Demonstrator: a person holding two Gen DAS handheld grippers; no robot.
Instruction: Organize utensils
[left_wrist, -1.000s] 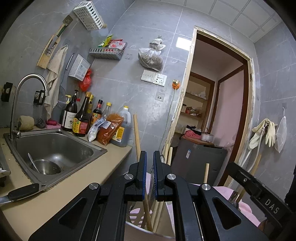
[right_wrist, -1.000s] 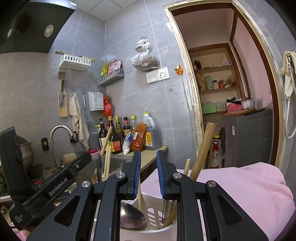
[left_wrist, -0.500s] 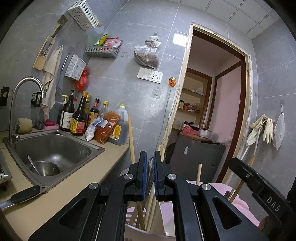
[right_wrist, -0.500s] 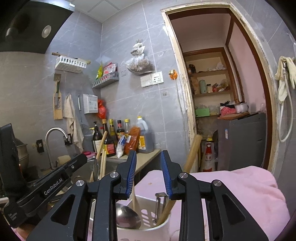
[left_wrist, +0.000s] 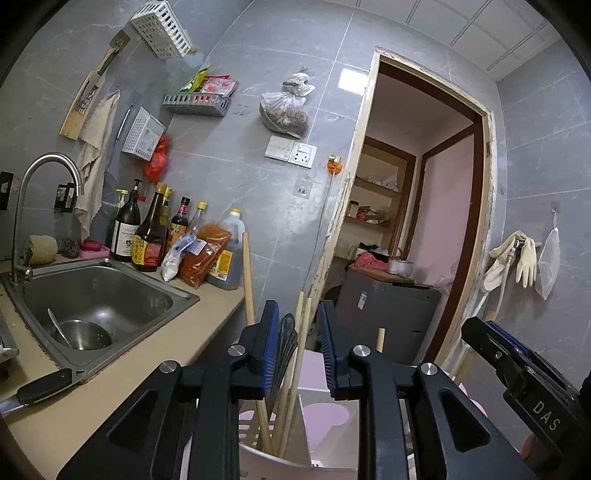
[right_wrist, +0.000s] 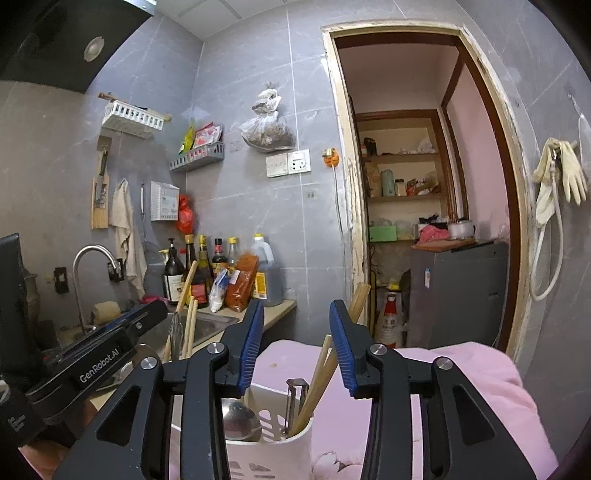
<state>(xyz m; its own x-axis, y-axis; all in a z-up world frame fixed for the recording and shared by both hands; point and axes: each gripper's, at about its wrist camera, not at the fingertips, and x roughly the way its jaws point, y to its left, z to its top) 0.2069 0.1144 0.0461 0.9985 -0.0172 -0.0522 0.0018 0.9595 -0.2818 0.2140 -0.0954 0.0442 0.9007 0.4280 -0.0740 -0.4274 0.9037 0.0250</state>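
Note:
A white slotted utensil holder stands on a pink cloth just below both grippers. It holds a steel spoon, a peeler and wooden chopsticks. In the left wrist view the holder holds chopsticks and a dark whisk. My left gripper is open above the whisk and chopsticks, holding nothing. My right gripper is open and empty above the holder.
A steel sink with a bowl and ladle is at the left, its tap behind. Sauce bottles line the back of the counter. A black-handled knife lies on the counter edge. A doorway opens at the right.
Both grippers have opened. The left one was nearly shut over the utensil handles and now stands wide; the right one has widened too. Both have risen a little over the holder.

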